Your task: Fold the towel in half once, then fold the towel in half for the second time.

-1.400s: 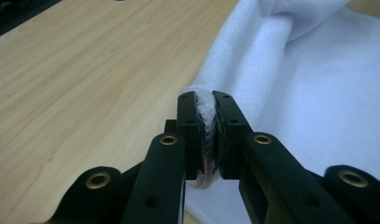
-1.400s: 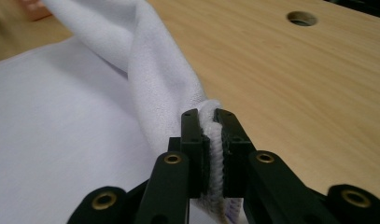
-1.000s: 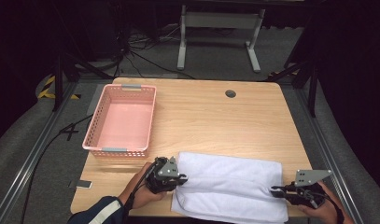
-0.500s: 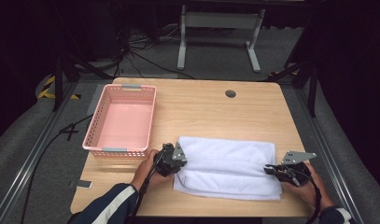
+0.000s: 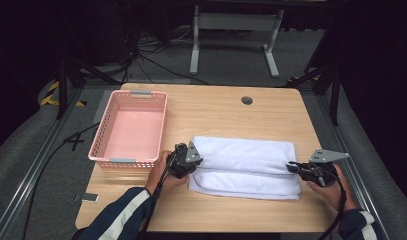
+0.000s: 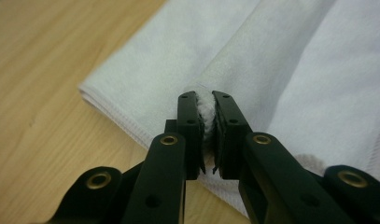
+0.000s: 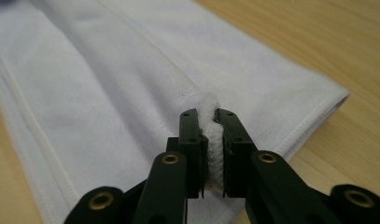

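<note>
A white towel [image 5: 243,165] lies folded lengthwise on the near half of the wooden table [image 5: 216,107]. My left gripper [image 5: 189,161] pinches a fold at the towel's left end; its own view shows white cloth [image 6: 234,70] squeezed between the shut jaws of that gripper [image 6: 205,99]. My right gripper [image 5: 292,167] is shut on the matching fold at the towel's right end, where the towel [image 7: 131,79] bunches between the tips of the gripper [image 7: 207,114]. A hand holds each gripper from the near edge.
An empty pink basket [image 5: 106,149] stands at the table's left, just beyond the left hand. A round cable hole [image 5: 247,100] sits near the far edge. A metal stand [image 5: 233,22] and cables lie on the floor behind the table.
Both grippers carried the towel's near fold away from the person. The towel is now narrower and sits farther from the near edge.
</note>
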Demonstrator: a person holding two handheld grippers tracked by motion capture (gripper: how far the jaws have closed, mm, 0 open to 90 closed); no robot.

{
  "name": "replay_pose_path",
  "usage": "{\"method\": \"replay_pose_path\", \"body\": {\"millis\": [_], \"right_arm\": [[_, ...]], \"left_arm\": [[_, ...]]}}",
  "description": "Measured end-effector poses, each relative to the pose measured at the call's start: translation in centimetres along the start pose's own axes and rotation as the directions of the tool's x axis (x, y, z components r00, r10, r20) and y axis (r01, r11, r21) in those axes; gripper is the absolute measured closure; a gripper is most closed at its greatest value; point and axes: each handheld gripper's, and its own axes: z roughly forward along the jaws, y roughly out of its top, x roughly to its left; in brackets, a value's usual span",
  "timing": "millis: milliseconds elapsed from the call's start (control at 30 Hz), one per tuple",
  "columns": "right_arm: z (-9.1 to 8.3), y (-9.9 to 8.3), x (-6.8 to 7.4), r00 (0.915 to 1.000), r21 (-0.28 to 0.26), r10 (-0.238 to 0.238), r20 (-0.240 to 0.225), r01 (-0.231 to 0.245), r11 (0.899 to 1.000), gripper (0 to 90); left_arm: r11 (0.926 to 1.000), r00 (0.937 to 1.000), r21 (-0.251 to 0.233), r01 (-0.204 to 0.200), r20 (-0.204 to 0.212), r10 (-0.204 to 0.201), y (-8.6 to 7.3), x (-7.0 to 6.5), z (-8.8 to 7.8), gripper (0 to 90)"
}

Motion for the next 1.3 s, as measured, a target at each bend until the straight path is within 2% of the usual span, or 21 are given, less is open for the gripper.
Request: {"method": "replay_pose_path", "body": {"millis": [67,133,167,200,233,333,367,433,467,500,533,567,600,667,733,767,833,967,1033,1233,1300], "right_arm": [[-0.9,0.1,0.2,0.9998,-0.022,-0.013,-0.013,0.013,1.000,81.0],[-2.2,0.2,0.9,0.9977,-0.034,-0.053,-0.042,0.052,0.998,80.3],[-3.3,0.0,1.7,0.9931,-0.037,-0.086,-0.080,0.083,0.996,78.8],[-3.3,0.0,1.7,0.9931,-0.037,-0.086,-0.080,0.083,0.996,78.8],[-3.8,-0.4,2.2,0.9888,-0.035,-0.105,-0.106,0.102,0.994,78.2],[-4.3,-1.8,3.4,0.9724,0.020,-0.145,-0.183,0.151,0.988,75.5],[-4.3,-1.8,3.4,0.9724,0.020,-0.145,-0.183,0.151,0.988,75.5],[-3.8,-3.1,3.9,0.9687,0.093,-0.152,-0.197,0.172,0.981,69.6],[-3.6,-3.4,4.0,0.9705,0.109,-0.141,-0.195,0.164,0.980,68.1],[-3.6,-4.1,4.0,0.9707,0.119,-0.123,-0.206,0.150,0.981,62.8],[-3.8,-4.3,4.1,0.9707,0.114,-0.120,-0.209,0.146,0.983,59.2],[-3.8,-4.3,4.1,0.9707,0.114,-0.120,-0.209,0.146,0.983,59.2],[-4.4,-4.2,4.3,0.9729,0.093,-0.117,-0.199,0.138,0.986,52.2],[-4.8,-4.0,4.5,0.9719,0.073,-0.128,-0.197,0.145,0.987,50.5],[-5.9,-2.4,5.2,0.9758,0.023,-0.151,-0.158,0.157,0.987,42.8],[-6.1,-1.6,5.5,0.9722,0.001,-0.174,-0.157,0.176,0.984,43.3],[-6.0,0.1,6.2,0.9745,-0.027,-0.183,-0.130,0.181,0.983,42.8],[-3.4,3.0,7.0,0.9788,-0.020,-0.176,-0.105,0.175,0.984,44.0],[-1.0,4.8,7.1,0.9821,-0.014,-0.161,-0.098,0.160,0.987,44.9],[5.0,9.4,8.2,0.9798,0.018,-0.161,-0.118,0.165,0.986,44.5],[7.8,11.1,8.8,0.9747,0.030,-0.159,-0.157,0.166,0.986,44.1]], "left_arm": [[0.9998,0.9999,-0.020,-0.005,0.012,0.005,0.1,-0.2,-0.6,82.5],[0.9985,0.9979,-0.040,-0.037,0.052,0.039,-0.3,-1.1,-2.0,82.3],[0.9971,0.9937,-0.035,-0.067,0.088,0.070,-1.0,-2.0,-2.7,81.3],[0.9971,0.9937,-0.035,-0.067,0.088,0.070,-1.0,-2.0,-2.7,80.5],[0.9951,0.9888,-0.030,-0.095,0.113,0.097,-1.6,-2.4,-3.0,80.5],[0.9908,0.9788,0.042,-0.129,0.166,0.120,-3.5,-3.5,-3.1,77.8],[0.9908,0.9788,0.042,-0.129,0.166,0.120,-3.5,-3.5,-3.1,75.0],[0.9871,0.9807,0.098,-0.127,0.162,0.110,-4.2,-3.8,-3.0,69.2],[0.9880,0.9821,0.109,-0.110,0.165,0.091,-4.5,-3.8,-3.0,64.2],[0.9919,0.9847,0.110,-0.062,0.169,0.043,-5.2,-3.6,-3.4,54.3],[0.9938,0.9835,0.108,-0.028,0.181,0.008,-5.5,-3.6,-3.8,51.8],[0.9938,0.9835,0.108,-0.028,0.181,0.008,-5.5,-3.6,-3.8,51.1],[0.9960,0.9811,0.089,0.002,0.192,-0.019,-5.8,-3.6,-4.1,47.9],[0.9929,0.9787,0.102,0.061,0.189,-0.080,-6.2,-3.8,-4.5,43.7],[0.9911,0.9793,0.074,0.110,0.162,-0.121,-6.3,-4.0,-4.9,30.5],[0.9893,0.9768,0.061,0.132,0.162,-0.140,-6.3,-4.1,-4.9,27.9],[0.9891,0.9763,0.059,0.135,0.162,-0.143,-6.2,-3.9,-5.1,24.0],[0.9800,0.9661,0.061,0.189,0.167,-0.197,-6.3,-4.0,-4.7,20.7],[0.9717,0.9543,0.062,0.228,0.184,-0.235,-6.3,-4.1,-4.5,19.0],[0.9699,0.9554,0.046,0.239,0.167,-0.243,-5.9,-4.3,-4.5,17.8],[0.9633,0.9488,0.042,0.265,0.167,-0.268,-5.7,-4.4,-4.2,17.2]]}}
